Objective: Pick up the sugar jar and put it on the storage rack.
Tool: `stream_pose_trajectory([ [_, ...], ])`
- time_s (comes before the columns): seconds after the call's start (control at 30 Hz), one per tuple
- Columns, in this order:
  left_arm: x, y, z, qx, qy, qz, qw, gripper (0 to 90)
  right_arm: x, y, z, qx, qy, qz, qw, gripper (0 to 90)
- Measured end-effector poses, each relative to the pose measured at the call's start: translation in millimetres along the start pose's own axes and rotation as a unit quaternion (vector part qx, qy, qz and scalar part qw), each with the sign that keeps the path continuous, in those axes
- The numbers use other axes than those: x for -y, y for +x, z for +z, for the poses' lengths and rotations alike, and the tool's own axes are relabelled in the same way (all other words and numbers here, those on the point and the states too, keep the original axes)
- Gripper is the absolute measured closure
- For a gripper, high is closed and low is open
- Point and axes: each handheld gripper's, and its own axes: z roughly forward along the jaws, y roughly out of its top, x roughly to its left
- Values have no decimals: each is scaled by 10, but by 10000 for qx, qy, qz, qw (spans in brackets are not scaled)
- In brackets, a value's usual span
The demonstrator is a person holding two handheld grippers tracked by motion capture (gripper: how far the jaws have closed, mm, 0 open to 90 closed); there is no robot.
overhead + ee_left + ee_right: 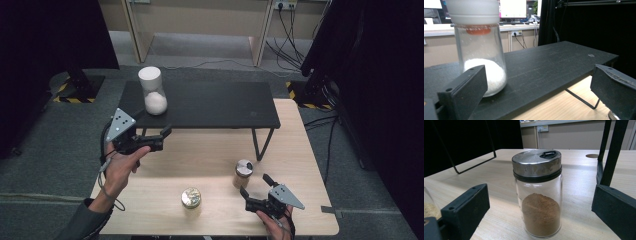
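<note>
In the left gripper view we lose the top of the white-capped jar (480, 50) above the frame, and the near jaw covers part of its base. A metal lid (613, 116) peeps in at the bottom right corner, mostly cut off. In the right gripper view a second jar (428, 206) is clipped by the left edge. From the high view the right hand (276, 226) runs off the bottom edge.

Left tool (167, 134) is held level with its jaws spread wide — right tool (254, 184) is lower, nearer the person, jaws likewise apart.
</note>
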Motion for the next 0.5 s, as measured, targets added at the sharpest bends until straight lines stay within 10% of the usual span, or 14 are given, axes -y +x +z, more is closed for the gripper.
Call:
stream_pose_trajectory([
  [0.5, 224, -159, -85, 226, 23, 63, 9997, 4, 0, 2, 1, -3, 1, -6, 10000, 18],
])
